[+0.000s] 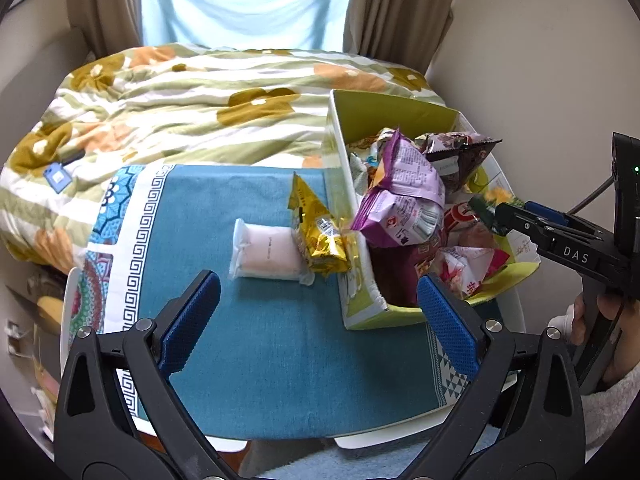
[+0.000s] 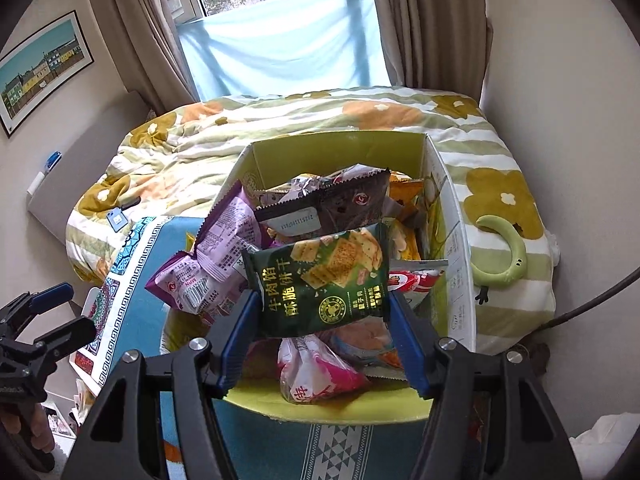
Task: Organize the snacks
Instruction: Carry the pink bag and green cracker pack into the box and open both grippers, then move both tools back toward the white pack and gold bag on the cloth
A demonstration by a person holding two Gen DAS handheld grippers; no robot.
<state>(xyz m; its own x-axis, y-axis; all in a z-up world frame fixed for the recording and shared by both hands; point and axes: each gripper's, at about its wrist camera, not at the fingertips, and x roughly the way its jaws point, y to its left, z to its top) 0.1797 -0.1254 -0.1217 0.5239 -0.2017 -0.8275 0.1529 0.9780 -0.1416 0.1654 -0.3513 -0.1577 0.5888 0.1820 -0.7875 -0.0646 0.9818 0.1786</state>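
Observation:
A yellow-green cardboard box [image 1: 400, 108] piled with snack packets stands at the right of the blue tablecloth [image 1: 248, 340]. A purple packet [image 1: 404, 200] leans over its left wall. On the cloth beside the box lie a white-pink packet [image 1: 268, 252] and a yellow packet [image 1: 320, 232]. My left gripper [image 1: 319, 280] hangs open and wide above the cloth, nothing between its pads. My right gripper [image 2: 323, 300] is shut on a dark green cracker packet [image 2: 320, 276], held above the box [image 2: 340, 140] and its purple packet [image 2: 216, 260] and brown packet [image 2: 340, 204].
A bed with a flowered quilt [image 1: 192, 96] lies behind the table, with a green curved toy [image 2: 508, 256] on its right side. Curtains and a window stand at the back. The table's white front edge [image 1: 372, 440] is near me. A hand [image 1: 600, 320] holds the right gripper's handle.

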